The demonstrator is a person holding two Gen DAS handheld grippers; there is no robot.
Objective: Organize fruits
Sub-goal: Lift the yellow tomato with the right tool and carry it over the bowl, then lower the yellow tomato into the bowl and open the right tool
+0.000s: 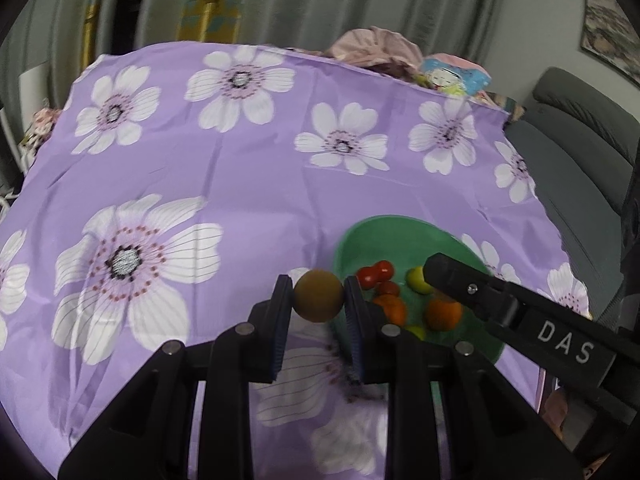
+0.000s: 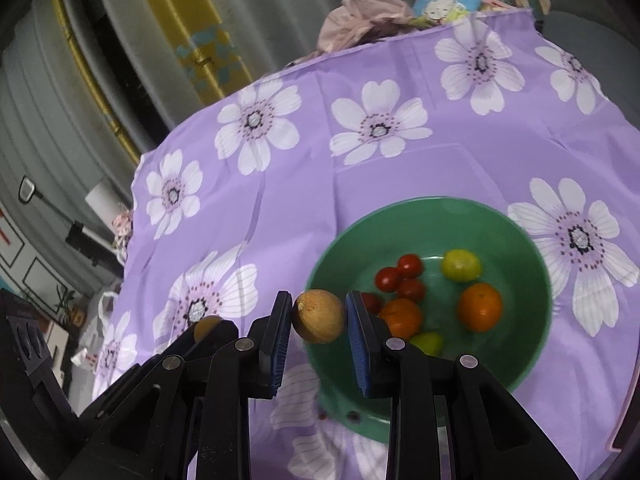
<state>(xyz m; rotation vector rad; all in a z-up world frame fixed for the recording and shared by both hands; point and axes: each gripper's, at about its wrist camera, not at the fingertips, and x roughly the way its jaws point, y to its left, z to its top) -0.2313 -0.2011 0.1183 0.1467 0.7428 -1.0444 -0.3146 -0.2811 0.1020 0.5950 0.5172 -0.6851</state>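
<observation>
Fingers of the left gripper and of the right gripper each pinch a brown round fruit at lower centre, beside the green bowl on the purple-flowered desk.

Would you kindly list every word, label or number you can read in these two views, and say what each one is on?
"DAS": white letters on the black body of the right gripper, seen from the left wrist view.
Cartoon-face pack at the table's far edge: any print is too blurred to read.
Red marks at the far left edge of the right wrist view: cut off, unreadable.
No other text shows.
</observation>
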